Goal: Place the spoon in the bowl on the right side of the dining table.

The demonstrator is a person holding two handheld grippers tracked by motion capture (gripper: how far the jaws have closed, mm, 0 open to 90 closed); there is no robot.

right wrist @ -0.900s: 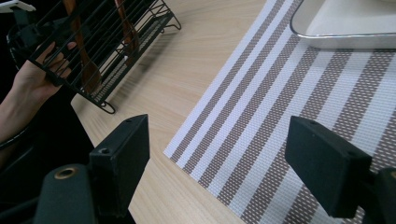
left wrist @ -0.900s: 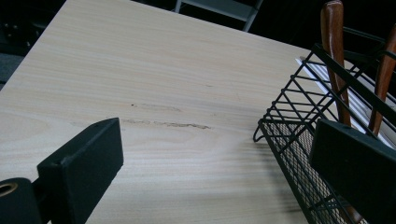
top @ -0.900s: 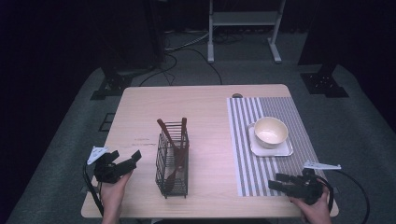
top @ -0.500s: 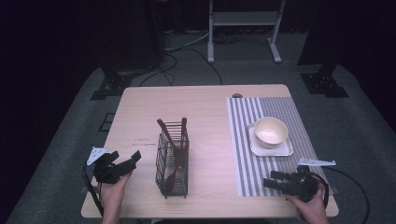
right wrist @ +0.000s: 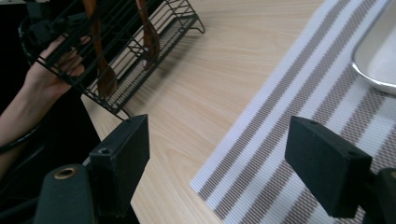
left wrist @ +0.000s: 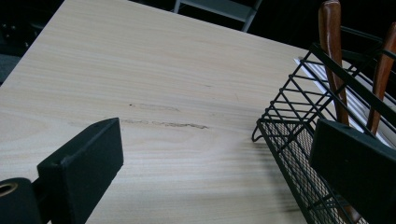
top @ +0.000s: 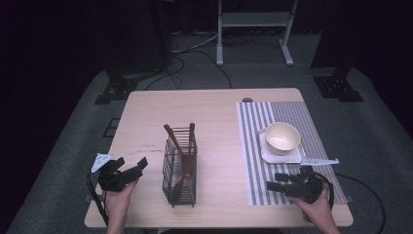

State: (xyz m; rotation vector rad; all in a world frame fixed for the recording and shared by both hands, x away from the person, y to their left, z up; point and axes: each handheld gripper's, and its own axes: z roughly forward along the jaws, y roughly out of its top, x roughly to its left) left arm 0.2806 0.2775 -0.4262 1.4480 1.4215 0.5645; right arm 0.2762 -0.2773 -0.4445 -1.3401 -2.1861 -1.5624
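The wire basket [top: 180,168] stood upright near the middle of the desk [top: 214,107], and two brown-handled wooden utensils [top: 181,146] leaned inside it with their handles above its rim; the left tongs [top: 130,171] hovered just to the left of the basket, jaws spread wide and holding nothing, and in the left gripper view the basket [left wrist: 303,154] sat close beside the right-hand jaw with the handles [left wrist: 332,51] rising above it; the right tongs [top: 277,185] lay well to the right of the basket over the striped placemat [top: 253,146], jaws likewise released and empty, pointing back toward the basket; a cream bowl [top: 282,138] on a white square plate [top: 272,156] sat farther right of the basket on the same mat; the likely risk was that the light basket would tip or slide if a jaw caught its wires during a reach for a handle, since nothing steadied it; the slanted, smooth handles could also slip from a pinch taken too near their tips; a wide swing by the right tongs might clip the bowl.
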